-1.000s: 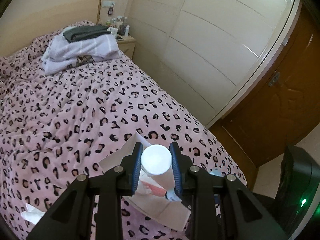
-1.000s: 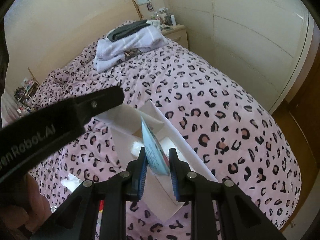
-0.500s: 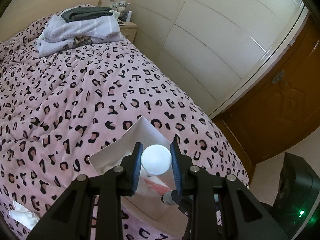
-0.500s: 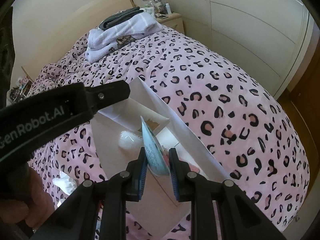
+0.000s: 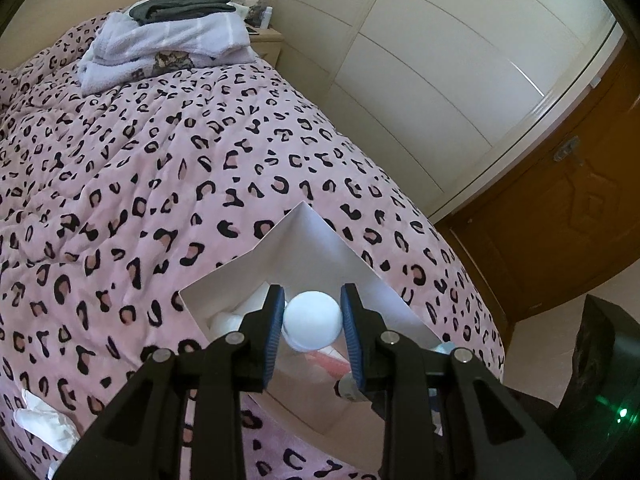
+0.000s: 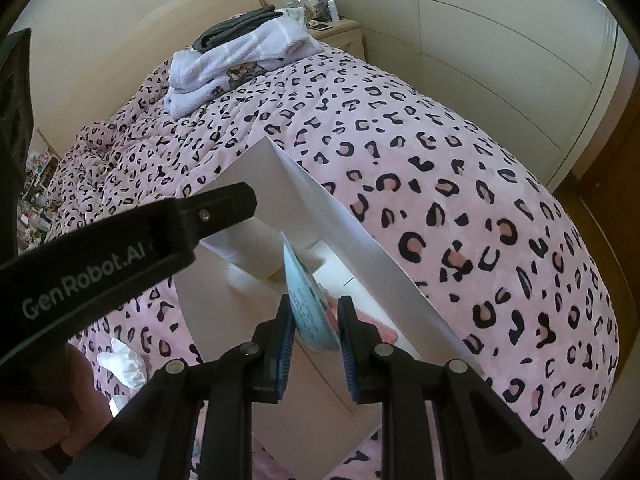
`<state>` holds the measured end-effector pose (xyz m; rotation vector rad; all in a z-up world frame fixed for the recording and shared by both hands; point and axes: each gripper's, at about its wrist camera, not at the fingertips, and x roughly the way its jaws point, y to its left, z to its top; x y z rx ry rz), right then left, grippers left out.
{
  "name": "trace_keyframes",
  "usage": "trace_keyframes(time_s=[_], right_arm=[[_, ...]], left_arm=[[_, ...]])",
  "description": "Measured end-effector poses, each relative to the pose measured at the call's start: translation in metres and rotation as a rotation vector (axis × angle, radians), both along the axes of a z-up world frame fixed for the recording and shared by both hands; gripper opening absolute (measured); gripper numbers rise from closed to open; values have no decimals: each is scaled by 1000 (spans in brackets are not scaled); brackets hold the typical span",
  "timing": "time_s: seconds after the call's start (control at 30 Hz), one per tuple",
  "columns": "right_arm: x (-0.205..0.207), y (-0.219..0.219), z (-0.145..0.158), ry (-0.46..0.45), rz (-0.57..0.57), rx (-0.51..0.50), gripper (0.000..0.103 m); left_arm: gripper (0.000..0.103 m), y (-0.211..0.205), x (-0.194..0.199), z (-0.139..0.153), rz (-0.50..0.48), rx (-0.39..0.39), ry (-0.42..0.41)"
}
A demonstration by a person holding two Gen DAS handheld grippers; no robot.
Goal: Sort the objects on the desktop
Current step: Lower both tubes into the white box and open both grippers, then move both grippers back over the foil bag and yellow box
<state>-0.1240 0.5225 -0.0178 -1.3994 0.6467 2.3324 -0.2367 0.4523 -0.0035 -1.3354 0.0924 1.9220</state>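
Over the white box (image 5: 308, 240) on the bed (image 5: 160, 168): a white bottle (image 5: 313, 318) is pinched by the left gripper (image 5: 313, 320), a blue packet (image 6: 310, 308) by the right gripper (image 6: 316, 316). Neither is released yet; crumpled tissues (image 6: 122, 362) are left outside.

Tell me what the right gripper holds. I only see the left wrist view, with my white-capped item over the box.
Observer: The right gripper is shut on a pale blue packet, held edge-up above the white box.
Operator: Where does my left gripper sit relative to that?
Observer: One finger of the left gripper crosses over the box's left side, to the left of the packet in the right wrist view.
Operator: Anything else near it?
Observer: A hand shows at the lower left edge, below that gripper's body.
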Motion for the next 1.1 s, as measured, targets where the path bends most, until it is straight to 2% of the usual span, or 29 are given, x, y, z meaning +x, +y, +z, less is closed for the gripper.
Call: trace_keyframes(time_s=[0.1,0.17,0.27,0.37,0.6,0.73,0.8,0.93,1.1], right_arm=[[0,0,1,-8,-1,11,22],[0,0,3,-13,-1,19,22],[-1,1,6,-22,-2,14,35],[0,2,11,-18,-7,-3,37],[10,3,42,-6,-13,24,37],[22,0,64,17,-20,49,38],[28,-5,74,28,-18,66,40],[39,-23,89,62,-2,78,44],[51,-62,97,116,43,97,51]], left_arm=[[35,-2,0,3,5,2,2],[57,-4,1,7,13,3,16],[68,-7,3,17,22,13,43],[77,-10,5,25,29,15,55],[83,-34,12,58,56,60,96],[95,-62,23,87,90,112,150],[97,-79,29,98,122,124,172],[100,-123,47,114,234,91,234],[101,-189,75,113,365,5,304]])
